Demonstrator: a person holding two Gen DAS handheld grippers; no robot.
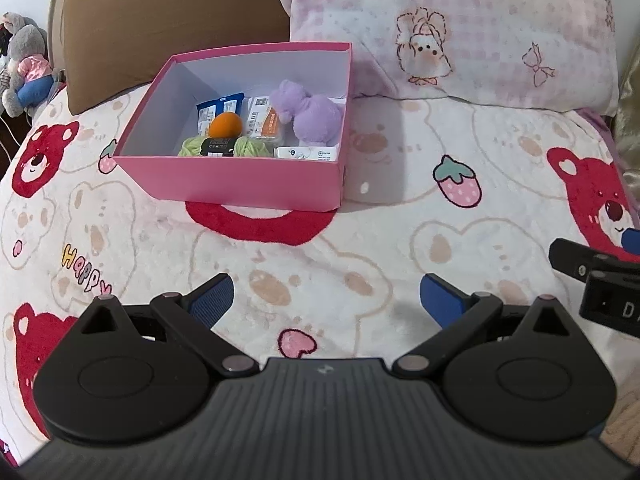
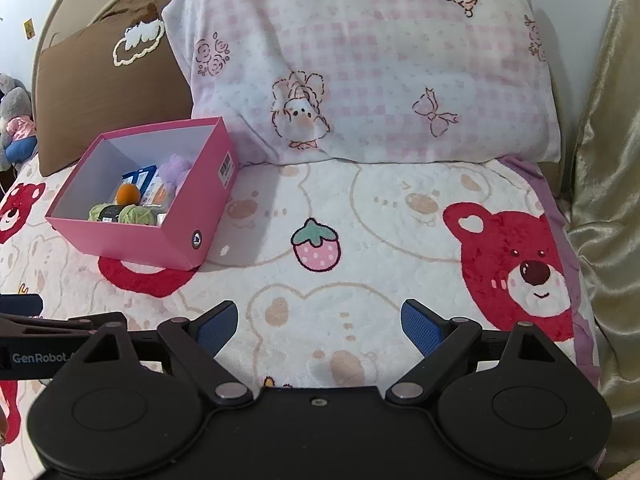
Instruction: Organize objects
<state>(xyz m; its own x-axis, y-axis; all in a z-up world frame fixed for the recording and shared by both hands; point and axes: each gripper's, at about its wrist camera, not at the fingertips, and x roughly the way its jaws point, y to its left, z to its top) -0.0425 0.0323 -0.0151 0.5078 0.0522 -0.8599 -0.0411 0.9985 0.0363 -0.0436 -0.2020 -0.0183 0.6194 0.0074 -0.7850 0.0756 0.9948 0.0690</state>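
Both the left gripper (image 1: 326, 300) and right gripper (image 2: 319, 322) are hovering wide open and empty above the bear-print blanket (image 1: 360, 248). The pink box (image 1: 240, 184) is sitting ahead holding a purple plush (image 1: 310, 114), orange ball (image 1: 226, 125) and packets. Risk: nudging the light box could be tipping it on soft bedding.

Two black plastic grippers, the left gripper (image 1: 326, 300) and the right gripper (image 2: 319, 324), are fitted with ribbed blue pads (image 2: 218, 328), silver pivot screws (image 2: 231, 391) and white "GenRobot" lettering (image 2: 39, 358).

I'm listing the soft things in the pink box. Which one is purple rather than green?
The purple plush toy, at the right of the pink cardboard box. The two green yarn balls lie along its near wall, beside the orange ball.
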